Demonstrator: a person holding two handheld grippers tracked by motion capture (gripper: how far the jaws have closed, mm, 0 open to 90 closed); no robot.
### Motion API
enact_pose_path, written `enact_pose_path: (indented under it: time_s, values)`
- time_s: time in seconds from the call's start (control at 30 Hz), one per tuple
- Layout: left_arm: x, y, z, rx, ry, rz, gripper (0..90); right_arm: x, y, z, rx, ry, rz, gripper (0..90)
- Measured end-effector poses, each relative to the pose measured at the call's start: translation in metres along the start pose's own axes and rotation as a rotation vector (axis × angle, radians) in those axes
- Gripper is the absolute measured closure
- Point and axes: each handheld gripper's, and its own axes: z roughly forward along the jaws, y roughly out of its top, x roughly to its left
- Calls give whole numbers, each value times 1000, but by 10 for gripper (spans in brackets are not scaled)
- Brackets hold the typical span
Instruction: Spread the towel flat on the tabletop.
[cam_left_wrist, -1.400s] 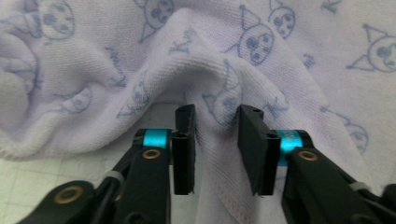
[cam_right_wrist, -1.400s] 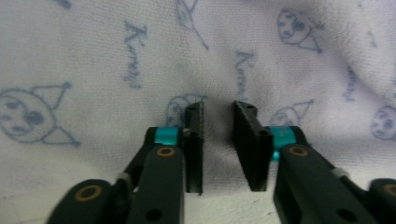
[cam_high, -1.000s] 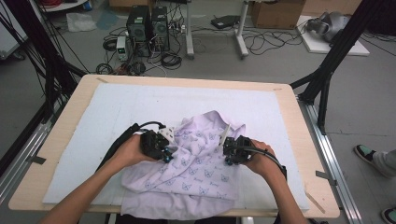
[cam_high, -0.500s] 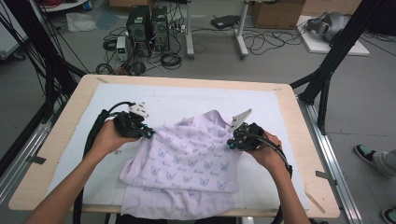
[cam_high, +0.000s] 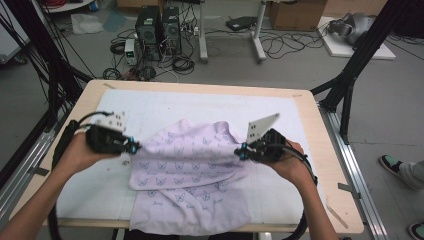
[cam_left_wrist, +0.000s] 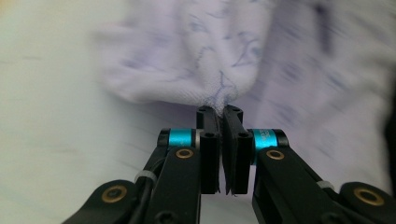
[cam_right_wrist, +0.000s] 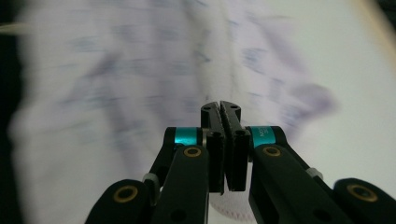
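On the white mat (cam_high: 165, 107), the lilac butterfly-print cloth (cam_high: 187, 165) (near edge overhanging the table) is pinched tight at opposite sides by left gripper (cam_high: 134, 146) and right gripper (cam_high: 240, 151).

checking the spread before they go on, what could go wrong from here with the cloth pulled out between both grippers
The left gripper pinches only a thin bunch of the lilac cloth, so it may slip out under a harder pull. The cloth's near edge already hangs over the table's front edge, so letting go may let it slide off. The right gripper is clamped shut too; uneven pulling could skew the spread.
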Motion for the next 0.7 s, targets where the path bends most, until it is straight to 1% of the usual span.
enact_pose_path:
  time_s: [0.03,0.07,0.1,0.13,0.17,0.2,0.23,0.27,0.3,0.33,0.37,0.4,0.43,0.47,0.53,0.6,0.63,0.67,0.7]
  values:
    - [-6,-3,1,10,-30,20,838,3,-2,1,5,45,-11,891]
    - [-18,-13,5,52,-95,65,838,3,-2,1,5,45,-11,891]
    - [-24,-18,8,58,-100,88,768,13,-6,3,15,130,-47,877]
    - [-26,-22,9,59,-71,98,623,15,-10,5,16,162,-48,811]
    - [-25,-24,9,55,-43,81,505,17,-12,7,20,146,-38,732]
    - [-22,-25,8,48,-27,75,502,12,-15,9,47,114,-8,722]
    - [-19,-25,7,28,-9,68,502,12,-15,9,47,114,-8,722]
    - [-15,-25,6,16,12,57,484,7,-15,11,55,55,20,692]
    - [-12,-23,7,11,25,54,484,7,-15,11,55,55,20,692]
    - [-8,-21,9,8,40,54,477,5,-14,13,77,24,30,654]
    - [-5,-19,12,15,54,56,474,3,-14,17,100,-11,32,617]
    - [-3,-16,16,15,60,46,465,0,-14,20,129,-46,43,618]
    - [-1,-14,19,13,59,43,451,-5,-14,27,189,-78,40,605]
    - [3,-11,24,14,71,53,451,-5,-14,27,189,-78,40,605]
    - [8,-5,34,27,100,54,453,-9,-15,36,267,-125,53,600]
    - [13,1,42,36,110,60,463,-15,-18,47,334,-145,50,593]
    - [15,3,47,43,99,66,463,-15,-18,47,334,-145,50,593]
    - [16,5,51,51,85,75,472,-17,-18,49,355,-159,49,588]
    - [19,7,60,70,79,101,486,-21,-20,55,388,-186,60,588]
